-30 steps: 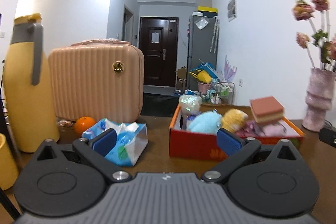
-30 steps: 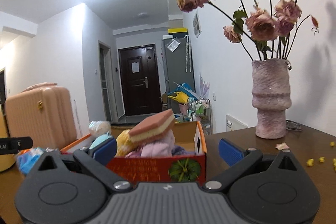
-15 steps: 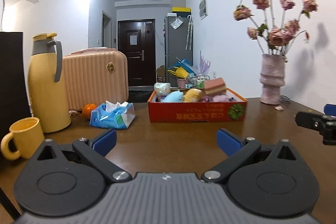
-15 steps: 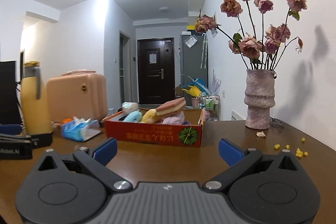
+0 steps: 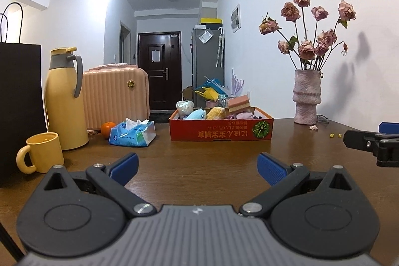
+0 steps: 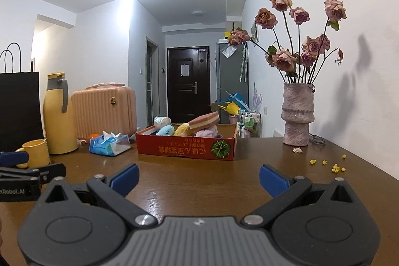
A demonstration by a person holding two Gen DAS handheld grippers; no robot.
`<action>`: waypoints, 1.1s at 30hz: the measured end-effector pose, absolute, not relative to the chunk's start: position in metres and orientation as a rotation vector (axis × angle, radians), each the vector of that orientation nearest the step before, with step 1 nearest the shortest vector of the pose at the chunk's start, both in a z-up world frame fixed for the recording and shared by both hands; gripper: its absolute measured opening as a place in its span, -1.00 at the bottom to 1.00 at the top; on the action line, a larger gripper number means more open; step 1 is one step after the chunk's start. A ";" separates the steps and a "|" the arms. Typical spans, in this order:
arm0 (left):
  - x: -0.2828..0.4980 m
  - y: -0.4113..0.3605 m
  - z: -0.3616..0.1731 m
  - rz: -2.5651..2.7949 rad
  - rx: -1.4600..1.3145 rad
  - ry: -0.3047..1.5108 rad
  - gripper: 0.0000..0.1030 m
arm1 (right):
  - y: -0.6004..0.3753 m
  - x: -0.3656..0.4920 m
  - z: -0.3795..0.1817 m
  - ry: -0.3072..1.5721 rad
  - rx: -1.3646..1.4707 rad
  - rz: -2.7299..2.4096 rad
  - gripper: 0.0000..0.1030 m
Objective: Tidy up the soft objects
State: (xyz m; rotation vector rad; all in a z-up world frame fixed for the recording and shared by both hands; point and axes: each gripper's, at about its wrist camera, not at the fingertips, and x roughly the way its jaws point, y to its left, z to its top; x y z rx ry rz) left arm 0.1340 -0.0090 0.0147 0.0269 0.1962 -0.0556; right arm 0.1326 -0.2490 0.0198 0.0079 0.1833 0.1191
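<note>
A red cardboard box (image 5: 220, 132) (image 6: 185, 147) stands mid-table and holds soft things: a blue plush (image 5: 197, 114), a yellow plush (image 5: 216, 113), a pink-and-yellow sponge (image 5: 239, 102) (image 6: 204, 120), a white roll (image 5: 184, 107) and pink cloth (image 6: 205, 133). My left gripper (image 5: 197, 167) is open and empty, well back from the box. My right gripper (image 6: 198, 178) is open and empty, also back from the box. Each gripper shows at the edge of the other's view.
A blue tissue pack (image 5: 133, 133), an orange (image 5: 107, 128), a peach suitcase (image 5: 116, 96), a yellow thermos (image 5: 65, 101), a yellow mug (image 5: 42, 152) and a black bag (image 5: 20, 111) stand at the left. A vase of dried roses (image 5: 306, 98) stands right, with yellow crumbs (image 6: 335, 166).
Both grippers have pulled back from the box, which now looks much smaller and farther. Both stay open and empty.
</note>
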 end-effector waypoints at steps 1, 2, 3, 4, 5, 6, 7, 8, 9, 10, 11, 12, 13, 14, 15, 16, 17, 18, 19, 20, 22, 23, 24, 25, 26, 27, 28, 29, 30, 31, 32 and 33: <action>0.132 -0.009 0.015 -0.056 0.028 0.194 1.00 | -0.249 0.131 0.020 0.181 0.008 0.120 1.00; 0.131 -0.009 0.015 -0.058 0.028 0.191 1.00 | -0.249 0.130 0.021 0.178 0.007 0.121 1.00; 0.129 -0.010 0.015 -0.057 0.029 0.189 1.00 | -0.249 0.128 0.021 0.176 0.007 0.121 1.00; 0.128 -0.010 0.016 -0.057 0.030 0.186 1.00 | -0.248 0.126 0.021 0.174 0.007 0.123 1.00; 0.127 -0.010 0.016 -0.057 0.030 0.184 1.00 | -0.248 0.125 0.022 0.173 0.006 0.124 1.00; 0.126 -0.010 0.017 -0.057 0.030 0.182 1.00 | -0.248 0.124 0.022 0.171 0.006 0.125 1.00; 0.125 -0.010 0.017 -0.057 0.030 0.180 1.00 | -0.247 0.123 0.022 0.170 0.005 0.125 1.00; 0.124 -0.010 0.017 -0.057 0.030 0.178 1.00 | -0.247 0.122 0.022 0.169 0.005 0.126 1.00; 0.123 -0.010 0.017 -0.057 0.030 0.176 1.00 | -0.247 0.121 0.023 0.167 0.005 0.127 1.00; 0.122 -0.010 0.017 -0.058 0.030 0.175 1.00 | -0.247 0.120 0.023 0.166 0.004 0.127 1.00; 0.122 -0.010 0.017 -0.058 0.030 0.173 1.00 | -0.247 0.120 0.024 0.165 0.003 0.127 1.00; 0.121 -0.010 0.017 -0.059 0.031 0.172 1.00 | -0.247 0.119 0.024 0.163 0.003 0.127 1.00; 0.121 -0.010 0.018 -0.059 0.031 0.170 1.00 | -0.246 0.119 0.024 0.162 0.002 0.127 1.00; 0.120 -0.010 0.018 -0.059 0.032 0.168 1.00 | -0.247 0.119 0.024 0.161 0.002 0.126 1.00; 0.120 -0.010 0.017 -0.059 0.032 0.167 1.00 | -0.247 0.118 0.025 0.160 0.001 0.126 1.00; 0.119 -0.009 0.017 -0.060 0.032 0.166 1.00 | -0.247 0.118 0.025 0.159 0.001 0.126 1.00; 0.119 -0.009 0.017 -0.060 0.032 0.166 1.00 | -0.246 0.117 0.025 0.158 0.001 0.127 1.00; 0.119 -0.009 0.017 -0.060 0.031 0.165 1.00 | -0.246 0.117 0.025 0.157 0.000 0.127 1.00; 0.119 -0.009 0.017 -0.062 0.031 0.164 1.00 | -0.245 0.116 0.025 0.157 -0.001 0.127 1.00; 0.118 -0.009 0.017 -0.062 0.032 0.163 1.00 | -0.245 0.116 0.025 0.156 -0.001 0.127 1.00; 0.118 -0.009 0.017 -0.061 0.032 0.162 1.00 | -0.245 0.116 0.025 0.156 -0.001 0.127 1.00; 0.118 -0.009 0.017 -0.062 0.033 0.160 1.00 | -0.245 0.116 0.025 0.156 -0.001 0.128 1.00; 0.117 -0.009 0.017 -0.062 0.033 0.159 1.00 | -0.245 0.116 0.025 0.156 -0.001 0.128 1.00; 0.117 -0.009 0.017 -0.062 0.034 0.159 1.00 | -0.245 0.116 0.025 0.155 -0.001 0.127 1.00; 0.117 -0.009 0.017 -0.063 0.034 0.158 1.00 | -0.245 0.116 0.025 0.155 -0.001 0.127 1.00; 0.116 -0.009 0.017 -0.063 0.035 0.157 1.00 | -0.245 0.116 0.026 0.156 -0.002 0.127 1.00; 0.116 -0.009 0.016 -0.064 0.035 0.156 1.00 | -0.245 0.116 0.025 0.156 -0.001 0.127 1.00; 0.116 -0.010 0.016 -0.065 0.035 0.156 1.00 | -0.245 0.116 0.025 0.156 -0.001 0.127 1.00; 0.115 -0.010 0.017 -0.065 0.035 0.155 1.00 | -0.245 0.116 0.025 0.155 -0.001 0.127 1.00; 0.115 -0.010 0.017 -0.066 0.035 0.155 1.00 | -0.245 0.116 0.025 0.155 -0.001 0.127 1.00; 0.115 -0.010 0.017 -0.067 0.036 0.154 1.00 | -0.245 0.116 0.025 0.155 -0.001 0.127 1.00; 0.115 -0.009 0.017 -0.067 0.036 0.153 1.00 | -0.245 0.116 0.026 0.155 -0.001 0.127 1.00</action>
